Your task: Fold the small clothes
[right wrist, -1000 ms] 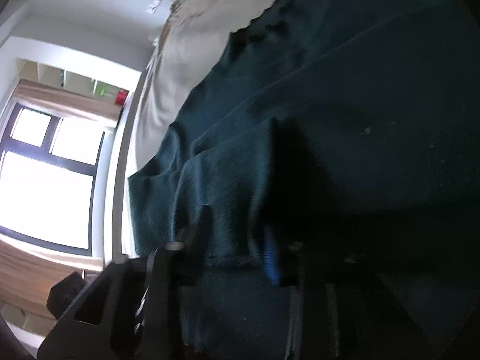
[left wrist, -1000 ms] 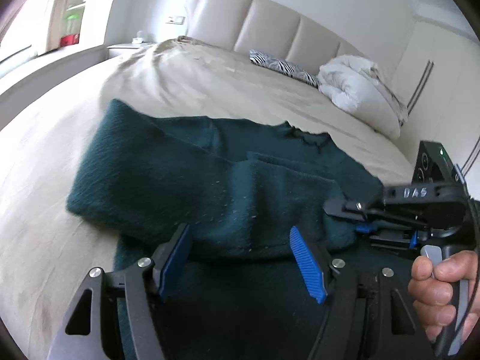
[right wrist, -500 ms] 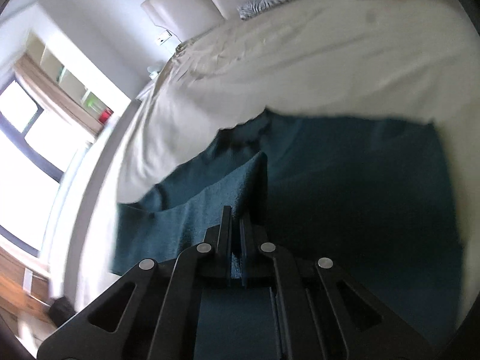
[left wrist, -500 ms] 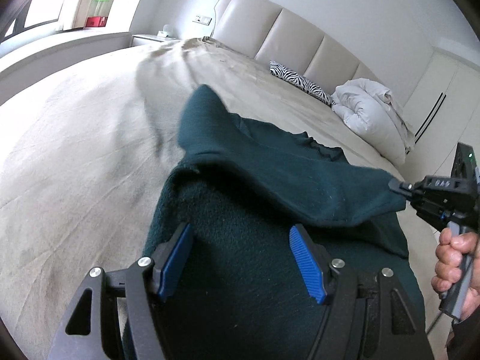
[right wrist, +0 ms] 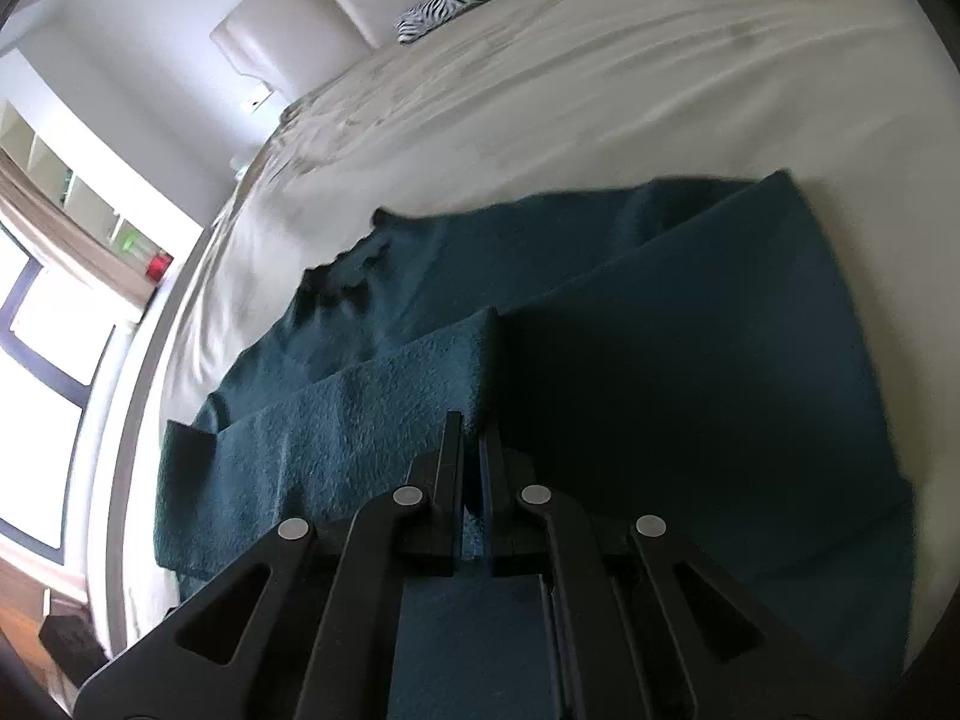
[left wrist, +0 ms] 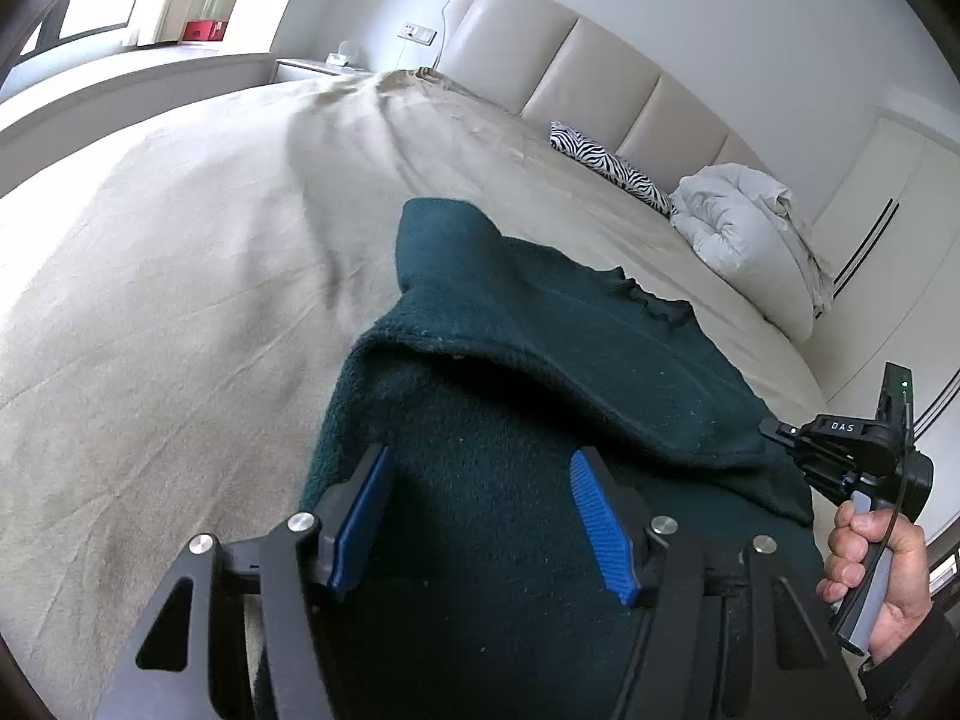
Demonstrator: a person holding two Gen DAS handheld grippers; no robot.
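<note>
A wide bed (left wrist: pixel 180 240) with a beige cover carries a dark green sweater (left wrist: pixel 510 510), which lies near its lower edge. A sleeve (right wrist: pixel 360 414) is folded across the sweater's body. A white duvet (left wrist: pixel 744 228) and a zebra pillow (left wrist: pixel 606 165) sit by the headboard. The left claw (left wrist: pixel 480 516) hangs spread above the sweater, gripping nothing. The right claw (right wrist: pixel 471 438) is pressed together, pinching the sleeve's end.

Beige bed cover (left wrist: pixel 180 276) spread wide | padded cream headboard (left wrist: pixel 576 78) behind | zebra-print pillow (left wrist: pixel 609 165) beside crumpled white duvet (left wrist: pixel 744 222) | red box (left wrist: pixel 203 31) on window ledge
</note>
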